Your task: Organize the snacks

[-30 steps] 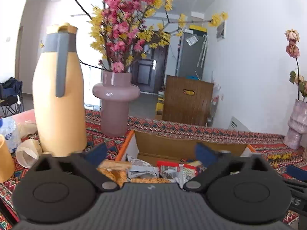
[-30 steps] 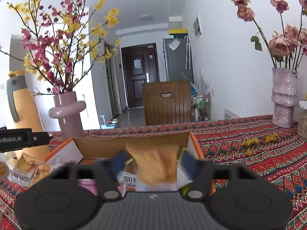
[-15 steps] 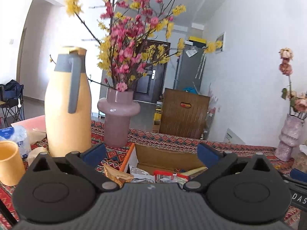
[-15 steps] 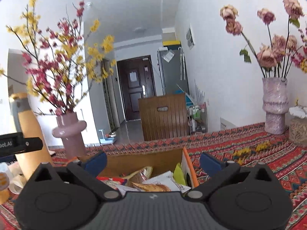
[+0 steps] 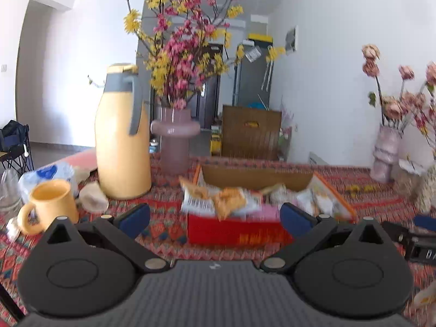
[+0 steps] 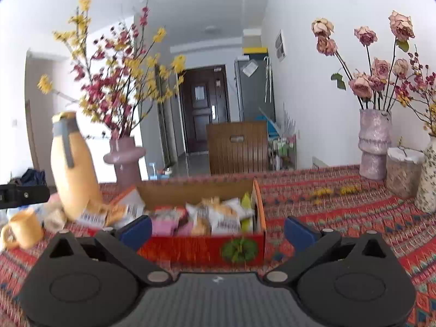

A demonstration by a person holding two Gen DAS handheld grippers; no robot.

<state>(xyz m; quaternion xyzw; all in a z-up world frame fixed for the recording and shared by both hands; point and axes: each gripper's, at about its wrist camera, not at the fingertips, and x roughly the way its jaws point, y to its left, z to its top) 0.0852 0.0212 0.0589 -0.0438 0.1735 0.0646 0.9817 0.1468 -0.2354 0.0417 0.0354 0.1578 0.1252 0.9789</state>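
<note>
Snack packets, too many and too blurred to count, fill one open red cardboard box on the patterned tablecloth; two or three more packets lie outside, touching its left flap. Left gripper and right gripper: each with jaws spread wide, nothing between the blue pads, both short of the box's near wall. Left of the box: one yellow jug, one yellow mug, one pink vase of blossom branches. Far right: one mottled vase of dried roses and one lidded jar. Between grippers and box lies only bare cloth.
</note>
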